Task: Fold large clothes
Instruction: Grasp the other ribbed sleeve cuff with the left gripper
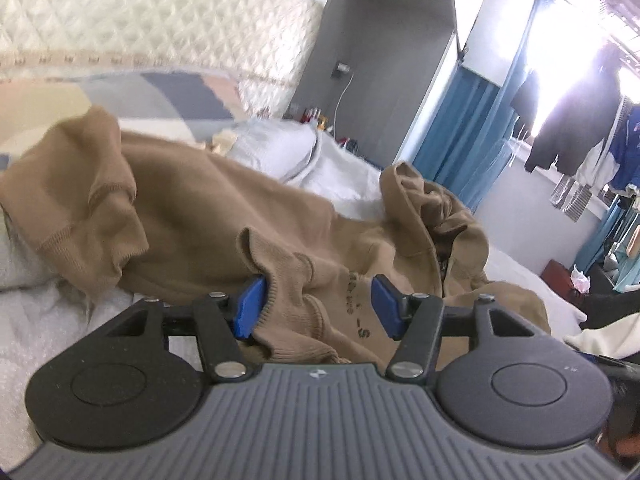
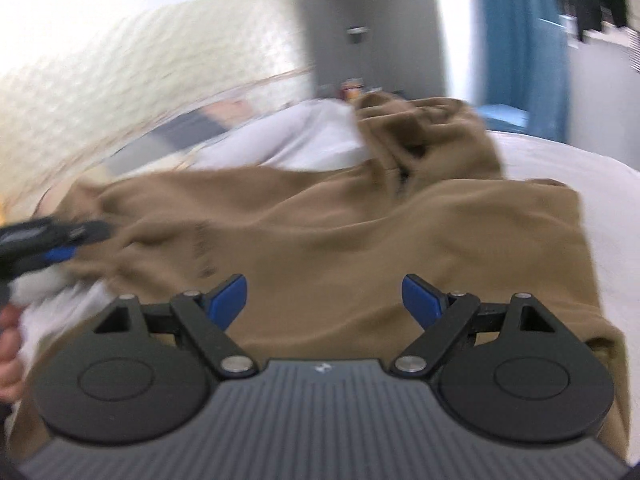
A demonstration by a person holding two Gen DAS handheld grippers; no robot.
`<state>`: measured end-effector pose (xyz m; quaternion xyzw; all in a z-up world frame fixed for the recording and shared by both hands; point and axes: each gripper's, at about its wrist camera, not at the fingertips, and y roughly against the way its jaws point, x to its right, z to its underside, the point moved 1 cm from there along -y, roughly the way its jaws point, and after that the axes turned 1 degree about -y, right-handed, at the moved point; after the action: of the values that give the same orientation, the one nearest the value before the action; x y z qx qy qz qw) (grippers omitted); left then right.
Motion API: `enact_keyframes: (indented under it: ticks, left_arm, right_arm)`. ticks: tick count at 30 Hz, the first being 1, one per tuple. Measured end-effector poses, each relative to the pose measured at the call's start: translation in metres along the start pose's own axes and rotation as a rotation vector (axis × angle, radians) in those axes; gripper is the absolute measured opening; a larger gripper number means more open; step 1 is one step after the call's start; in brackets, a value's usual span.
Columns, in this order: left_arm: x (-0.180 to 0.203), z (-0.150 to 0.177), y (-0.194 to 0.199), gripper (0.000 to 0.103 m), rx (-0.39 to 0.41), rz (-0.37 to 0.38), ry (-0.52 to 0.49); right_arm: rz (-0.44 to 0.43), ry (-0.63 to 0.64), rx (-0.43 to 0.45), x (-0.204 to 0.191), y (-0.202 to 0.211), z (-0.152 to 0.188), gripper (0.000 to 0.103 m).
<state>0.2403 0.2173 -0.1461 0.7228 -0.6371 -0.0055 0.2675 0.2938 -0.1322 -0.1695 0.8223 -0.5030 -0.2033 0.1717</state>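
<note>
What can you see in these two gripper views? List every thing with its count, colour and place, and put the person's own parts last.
Hoodie: one, tan, crumpled across the bed.
Bed sheet: one, white, under the hoodie.
Pillow: one, white, behind the hoodie.
Patterned bedding: one, grey, navy and peach, near the headboard.
Headboard: one, cream, quilted, behind the bed.
Curtain: one, blue, right of the bed.
Hanging clothes: several, dark, white and blue, by the window.
Left gripper: one, black with blue pads, jaws open around a ribbed cuff.
Right gripper: one, same colours, jaws open above the hoodie.
</note>
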Motion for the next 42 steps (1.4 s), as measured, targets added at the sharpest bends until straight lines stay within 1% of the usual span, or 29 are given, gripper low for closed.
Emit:
enact_keyframes:
  ticks: [2,4,5,6,7,8,11,13,14,16,20,22,24,27,31,35,37,38,40,42]
  left_arm:
    - [0.002,-0.002,0.008,0.060,0.031,-0.022,-0.014]
    - [0.001,-0.006,0.016,0.058,0.064,-0.021,-0.011]
    - [0.001,-0.006,0.020,0.056,0.085,-0.025,-0.011]
    - [0.001,-0.007,0.024,0.055,0.101,-0.033,-0.014]
    - [0.001,-0.008,0.026,0.054,0.109,-0.028,-0.020]
    - [0.002,-0.007,0.024,0.052,0.103,-0.013,-0.026]
    - [0.006,0.001,0.006,0.045,0.020,0.017,-0.047]
    - [0.010,0.010,-0.014,0.041,-0.057,-0.018,-0.094]
    - [0.011,0.016,-0.025,0.038,-0.103,-0.051,-0.115]
    - [0.010,0.026,-0.042,0.037,-0.166,-0.115,-0.143]
    - [-0.001,0.037,-0.070,0.037,-0.254,-0.171,-0.131]
    - [-0.007,0.039,-0.078,0.037,-0.265,-0.179,-0.105]
    - [-0.009,0.039,-0.080,0.037,-0.256,-0.184,-0.086]
    - [-0.012,0.040,-0.074,0.037,-0.235,-0.179,-0.053]
    - [-0.012,0.031,-0.054,0.037,-0.201,-0.178,-0.008]
    - [-0.006,0.023,-0.026,0.039,-0.145,-0.190,-0.015]
    - [-0.003,0.019,-0.016,0.041,-0.120,-0.201,-0.026]
    - [-0.001,0.017,-0.010,0.044,-0.103,-0.211,-0.034]
    - [0.000,0.014,0.002,0.045,-0.074,-0.245,-0.056]
    - [0.000,0.010,0.007,0.048,-0.047,-0.282,-0.065]
  right_arm:
    - [0.064,-0.050,0.002,0.016,-0.004,-0.002,0.086]
    - [0.098,-0.091,0.002,0.032,-0.011,-0.003,0.078]
    - [0.111,-0.107,-0.003,0.039,-0.015,-0.001,0.076]
    - [0.126,-0.119,-0.013,0.045,-0.021,0.000,0.071]
    - [0.145,-0.128,-0.026,0.050,-0.027,0.001,0.066]
    - [0.164,-0.133,-0.045,0.054,-0.035,0.003,0.064]
    - [0.199,-0.163,-0.109,0.066,-0.057,0.016,0.063]
    - [0.213,-0.156,-0.128,0.071,-0.067,0.024,0.061]
    - [0.215,-0.161,-0.132,0.074,-0.071,0.027,0.061]
    - [0.215,-0.174,-0.132,0.077,-0.077,0.031,0.061]
    - [0.231,-0.116,-0.123,0.074,-0.085,0.038,0.062]
    - [0.236,-0.097,-0.116,0.072,-0.089,0.040,0.062]
    - [0.239,-0.093,-0.112,0.072,-0.088,0.039,0.062]
    - [0.231,-0.127,-0.109,0.073,-0.078,0.034,0.061]
    - [0.208,-0.187,-0.097,0.071,-0.051,0.028,0.061]
    - [0.190,-0.144,-0.061,0.054,-0.016,0.021,0.061]
    - [0.175,-0.122,-0.053,0.044,0.000,0.019,0.061]
    - [0.165,-0.119,-0.053,0.039,0.007,0.019,0.061]
    - [0.132,-0.119,-0.054,0.031,0.017,0.023,0.061]
    - [0.111,-0.108,-0.076,0.023,0.020,0.032,0.062]
